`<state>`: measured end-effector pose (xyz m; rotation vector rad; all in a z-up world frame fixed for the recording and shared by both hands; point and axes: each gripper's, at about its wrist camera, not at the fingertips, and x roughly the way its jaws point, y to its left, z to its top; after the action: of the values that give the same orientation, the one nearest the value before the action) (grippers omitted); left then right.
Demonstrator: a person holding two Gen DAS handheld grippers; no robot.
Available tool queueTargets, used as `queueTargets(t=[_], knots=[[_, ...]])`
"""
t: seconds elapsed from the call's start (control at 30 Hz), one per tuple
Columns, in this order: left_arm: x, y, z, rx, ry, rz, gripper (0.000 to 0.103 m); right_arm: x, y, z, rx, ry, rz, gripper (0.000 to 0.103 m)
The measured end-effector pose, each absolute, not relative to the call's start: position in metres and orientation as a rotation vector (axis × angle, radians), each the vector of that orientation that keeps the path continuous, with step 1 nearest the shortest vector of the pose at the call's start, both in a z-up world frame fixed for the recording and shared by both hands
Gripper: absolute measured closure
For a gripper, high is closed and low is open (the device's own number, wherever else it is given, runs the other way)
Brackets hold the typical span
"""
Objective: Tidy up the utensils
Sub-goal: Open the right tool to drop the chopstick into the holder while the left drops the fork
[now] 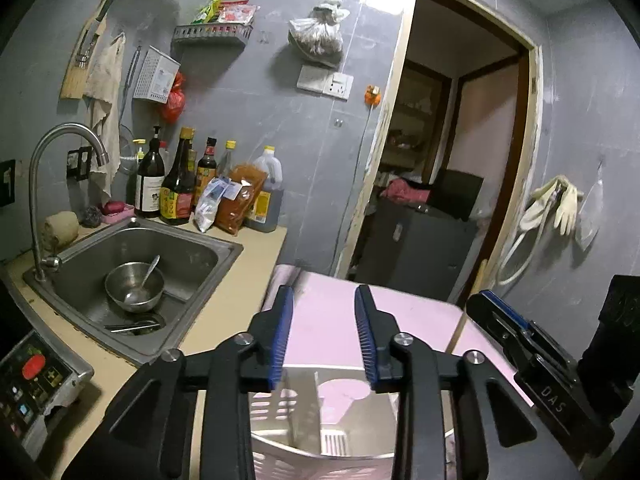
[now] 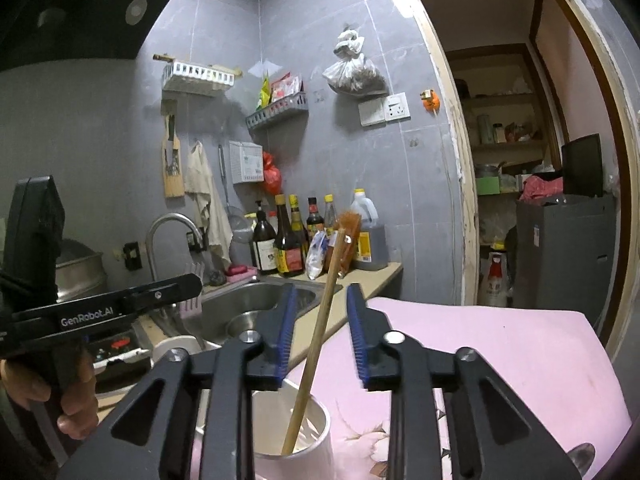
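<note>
My right gripper (image 2: pixel 321 332) is open above a white cylindrical holder (image 2: pixel 296 428) on the pink table cover. A wooden-handled brush (image 2: pixel 320 332) stands tilted in the holder, its shaft passing between the open fingers without being gripped. My left gripper (image 1: pixel 323 332) is open and empty above a white slotted utensil basket (image 1: pixel 320 424). A steel bowl (image 1: pixel 134 286) with a spoon (image 1: pixel 144 280) in it sits in the sink (image 1: pixel 192 248), with more flat utensils (image 1: pixel 136 326) beside the bowl. The right gripper also shows at the right of the left wrist view (image 1: pixel 520 340).
Sauce bottles (image 1: pixel 176 184) and packets stand on the counter behind the sink. A curved tap (image 1: pixel 52 168) rises at the sink's left. An induction cooker (image 1: pixel 36 384) sits at the near left. A doorway (image 1: pixel 448 160) opens on the right. Wall racks hang above.
</note>
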<state>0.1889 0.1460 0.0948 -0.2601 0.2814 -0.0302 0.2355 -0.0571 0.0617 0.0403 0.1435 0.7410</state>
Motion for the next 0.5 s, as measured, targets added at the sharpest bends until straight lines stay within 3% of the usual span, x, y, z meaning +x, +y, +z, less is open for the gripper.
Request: queueTargets(t=[0.07, 0.13, 0.27, 0.33, 0.4, 0.5], knots=[[0.186, 0.142, 0.101, -0.26, 0.267, -0.033, 0.068, 0.233, -0.062, 0.068, 0.049, 0.127, 0.738, 0.074], [0.182, 0.136, 0.106, -0.257, 0.248, -0.04, 0.061, 0.23, -0.069, 0.073, 0.06, 0.106, 0.728, 0.062], [0.177, 0.12, 0.114, -0.243, 0.218, -0.052, 0.047, 0.223, -0.087, 0.084, 0.069, 0.064, 0.686, 0.048], [0.175, 0.112, 0.117, -0.236, 0.207, -0.056, 0.039, 0.219, -0.102, 0.09, 0.078, 0.045, 0.656, 0.03], [0.171, 0.102, 0.119, -0.234, 0.187, -0.065, 0.022, 0.213, -0.117, 0.094, 0.081, 0.026, 0.628, 0.025], [0.167, 0.089, 0.121, -0.232, 0.172, -0.08, 0.014, 0.204, -0.139, 0.098, 0.074, 0.016, 0.589, 0.018]])
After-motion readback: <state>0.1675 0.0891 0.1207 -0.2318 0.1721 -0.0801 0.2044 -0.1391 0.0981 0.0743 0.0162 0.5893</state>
